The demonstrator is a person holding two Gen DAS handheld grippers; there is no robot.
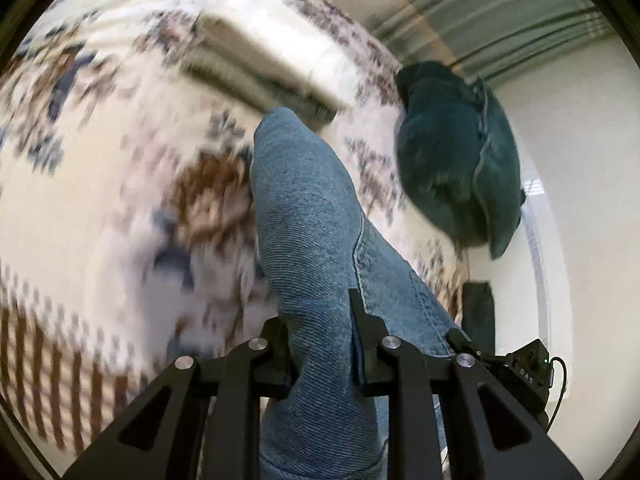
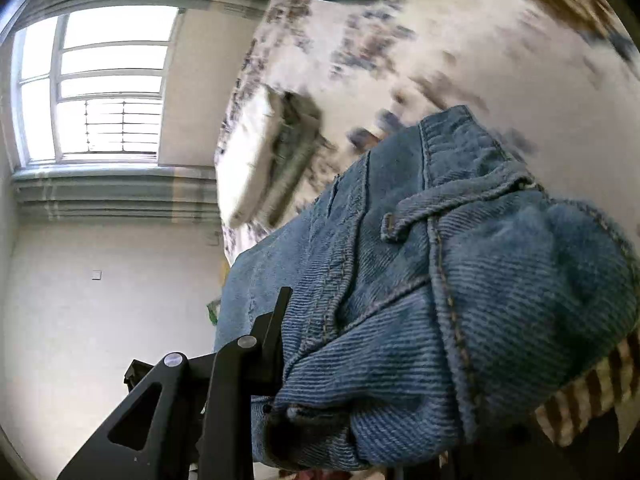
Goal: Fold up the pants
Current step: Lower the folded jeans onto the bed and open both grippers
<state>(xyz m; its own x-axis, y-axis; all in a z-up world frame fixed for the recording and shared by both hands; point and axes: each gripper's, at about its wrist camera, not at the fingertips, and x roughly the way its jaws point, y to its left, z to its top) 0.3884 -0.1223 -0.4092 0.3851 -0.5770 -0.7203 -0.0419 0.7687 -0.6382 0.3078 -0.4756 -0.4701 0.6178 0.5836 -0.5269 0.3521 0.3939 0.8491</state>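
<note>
My left gripper (image 1: pixel 320 344) pinches the jeans (image 1: pixel 312 216), which run toward twelve o'clock; my right gripper (image 2: pixel 344 344) seems clamped on the waistband (image 2: pixel 460 208). I should keep both corners level and taut.

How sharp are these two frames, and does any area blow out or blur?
Left wrist view: the patterned carpet is smeared by motion blur, while the jeans clamped in the left gripper stay crisp. Right wrist view: the window is overexposed, the carpet blurred, the denim sharp; fisheye bending curves the edges of both.
</note>
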